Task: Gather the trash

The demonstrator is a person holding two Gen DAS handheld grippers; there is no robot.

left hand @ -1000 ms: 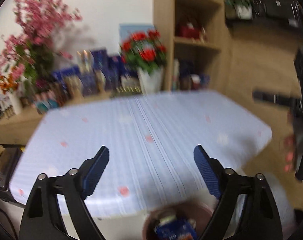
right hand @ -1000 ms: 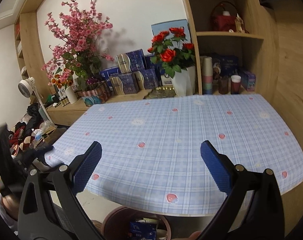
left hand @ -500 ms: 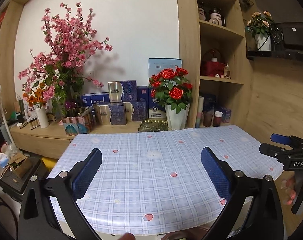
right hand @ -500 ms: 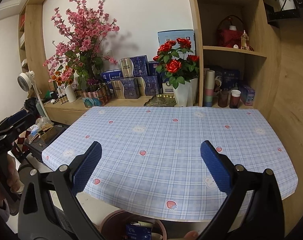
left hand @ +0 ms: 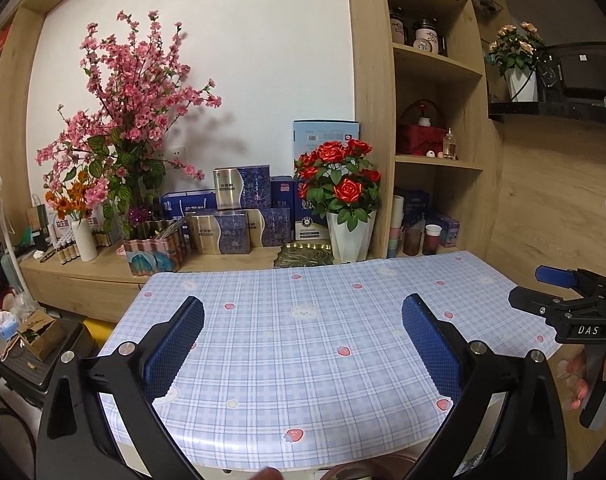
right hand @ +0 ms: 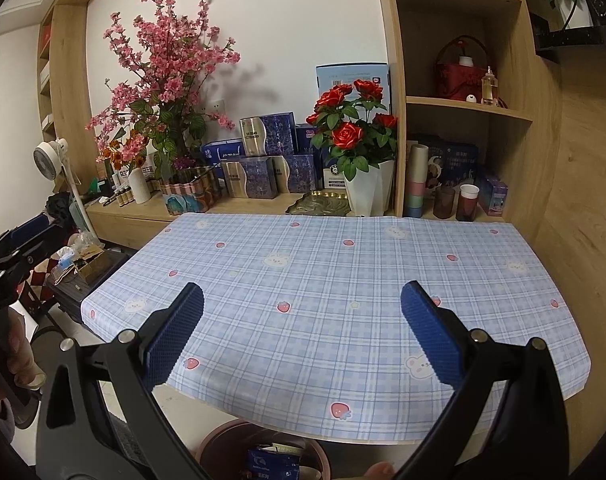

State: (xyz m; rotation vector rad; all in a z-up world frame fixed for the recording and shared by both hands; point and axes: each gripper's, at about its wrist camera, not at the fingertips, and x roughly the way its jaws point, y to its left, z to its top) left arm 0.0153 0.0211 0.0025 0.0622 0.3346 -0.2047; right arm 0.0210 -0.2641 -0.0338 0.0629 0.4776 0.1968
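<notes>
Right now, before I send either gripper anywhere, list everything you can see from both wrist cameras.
table: one, blue checked cloth with strawberry print, centre, nothing lying on it
bin: one, brown, on the floor under the table's near edge, blue packaging inside
red roses: one bunch, white pot, back ledge
pink blossom: one arrangement, back ledge at left
gift boxes: several, dark blue and silver, between the flowers
cups: a few, lowest shelf at right
fan: one, white, far left
left gripper: black with blue pads, jaws have just been opening, nothing between them
right gripper: same make, open, empty
</notes>
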